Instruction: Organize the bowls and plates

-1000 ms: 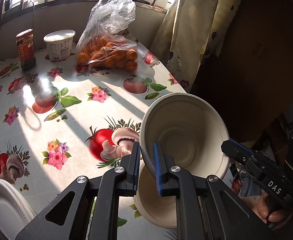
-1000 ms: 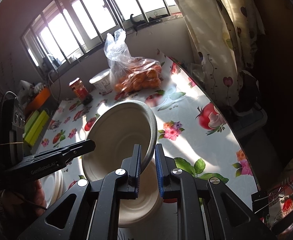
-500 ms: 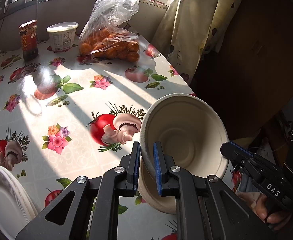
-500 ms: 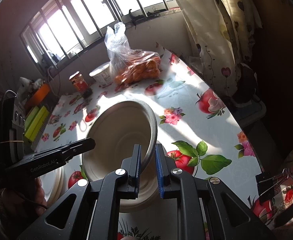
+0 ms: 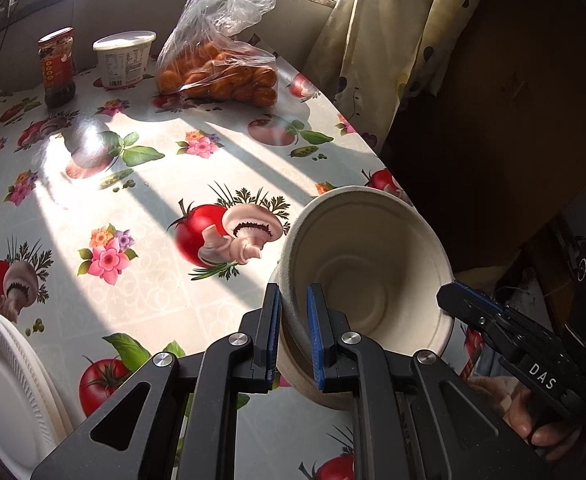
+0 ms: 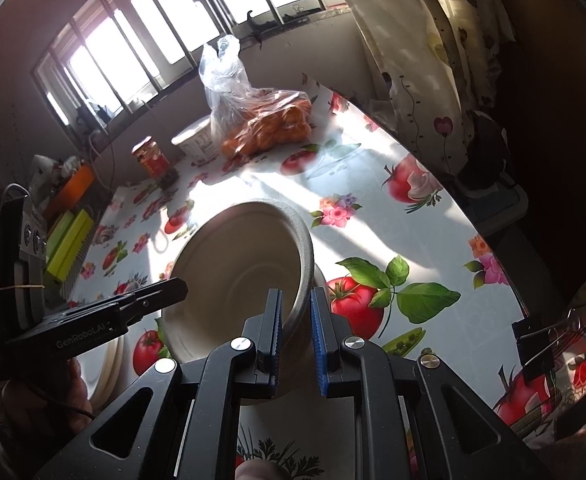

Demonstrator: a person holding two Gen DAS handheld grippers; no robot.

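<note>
Fingers [image 5: 275, 332] of both grippers pinch bowl [image 5: 373, 264] rims over sunlit floral tablecloth [image 5: 141, 208].

Hard sun through the barred window [image 6: 141, 56]; striped shadows and glare across the table [image 5: 141, 208]. Far right side is dim. Focus sharp; fisheye bends the picture edges.

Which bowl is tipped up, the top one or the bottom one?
The top bowl, pinched at its rim by both grippers, is tilted. The bottom bowl sits underneath it.
</note>
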